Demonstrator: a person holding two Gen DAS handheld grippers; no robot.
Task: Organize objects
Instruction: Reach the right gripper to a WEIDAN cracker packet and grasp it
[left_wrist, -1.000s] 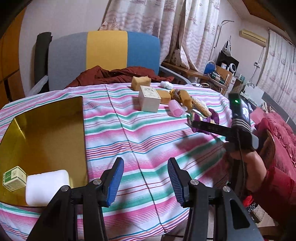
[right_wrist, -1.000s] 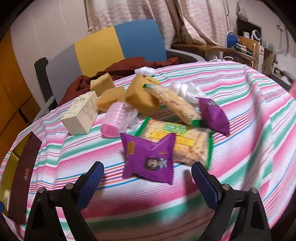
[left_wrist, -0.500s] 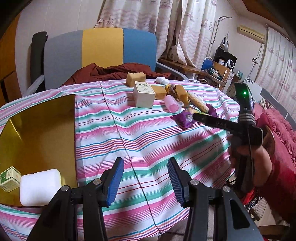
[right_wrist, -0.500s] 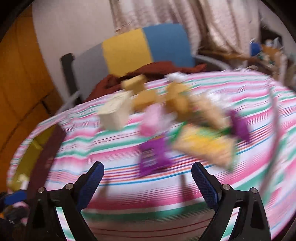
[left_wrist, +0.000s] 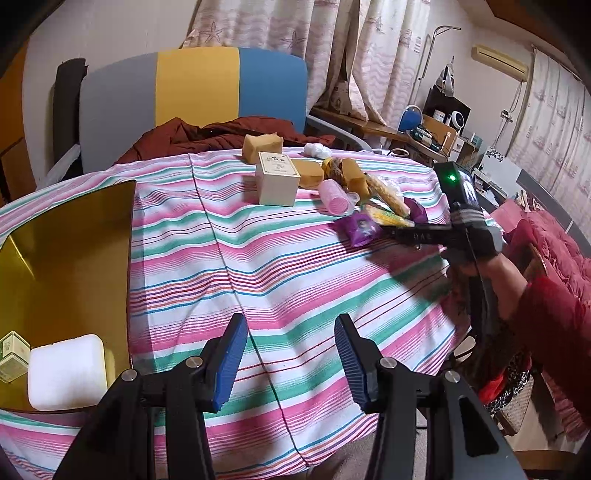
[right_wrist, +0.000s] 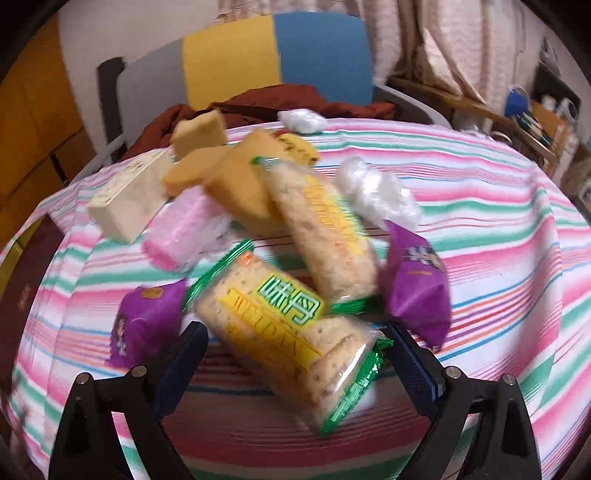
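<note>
Cracker pack (right_wrist: 291, 328), green-edged, lies flat on the striped tablecloth (right_wrist: 480, 229) at the near side of the snack pile, a purple packet (right_wrist: 144, 325) just to its left, another purple packet (right_wrist: 417, 288) to its right. Right gripper (right_wrist: 295, 360) straddles it, jaws wide but just been closing in, pads not pressing yet. Best bet: centre the pack, squeeze across its short width, gently, crackers crush easily, and keep clear of both purple packets. Left gripper (left_wrist: 288, 356) partly spread, empty, over bare cloth beside the gold tray (left_wrist: 66, 251), likely drop spot.
</note>
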